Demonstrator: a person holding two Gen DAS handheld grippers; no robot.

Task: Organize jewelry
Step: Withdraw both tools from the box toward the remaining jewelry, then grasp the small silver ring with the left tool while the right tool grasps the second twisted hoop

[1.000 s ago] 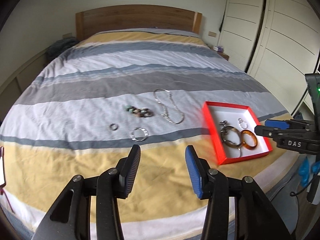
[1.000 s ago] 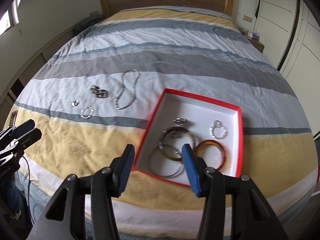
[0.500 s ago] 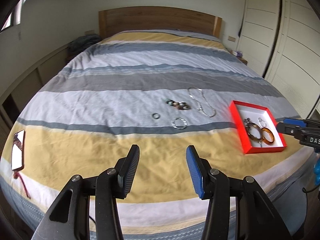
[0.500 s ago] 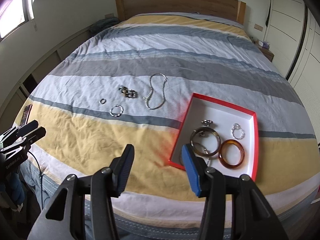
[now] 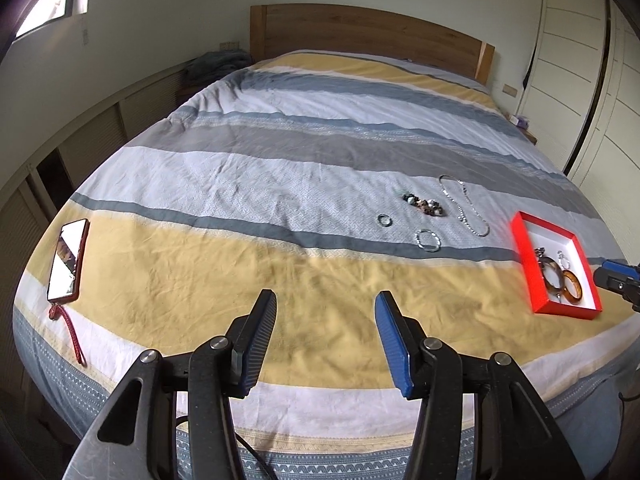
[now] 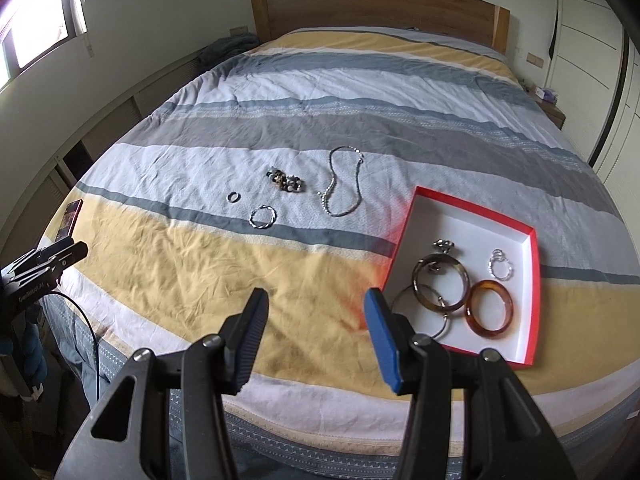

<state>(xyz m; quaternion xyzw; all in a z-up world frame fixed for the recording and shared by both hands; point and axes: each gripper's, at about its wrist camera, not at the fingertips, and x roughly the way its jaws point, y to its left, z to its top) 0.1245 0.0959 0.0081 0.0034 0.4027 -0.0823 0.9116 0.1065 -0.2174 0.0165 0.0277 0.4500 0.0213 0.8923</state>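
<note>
A red box (image 6: pixel 529 292) with a white inside lies on the bed at the right; it holds an amber bangle (image 6: pixel 489 309), a brown bangle (image 6: pixel 440 282), a thin hoop and small silver pieces. It also shows in the left wrist view (image 5: pixel 528 268). On the bedspread lie a silver chain (image 6: pixel 342 188), a bead bracelet (image 6: pixel 285 182), a small ring (image 6: pixel 233 197) and a twisted silver hoop (image 6: pixel 262 216). My left gripper (image 5: pixel 326 340) is open and empty over the yellow stripe near the foot. My right gripper (image 6: pixel 316 338) is open and empty, just left of the box.
A phone in a red case (image 5: pixel 67 261) with a strap lies at the bed's left edge. The wooden headboard (image 5: pixel 368 40) is at the far end, white wardrobes (image 5: pixel 580 60) at the right, low cabinets along the left wall.
Both grippers have pulled back and swung left, so the jewelry and box sit further right and smaller. The phone has come into the left view. Both stay open.
</note>
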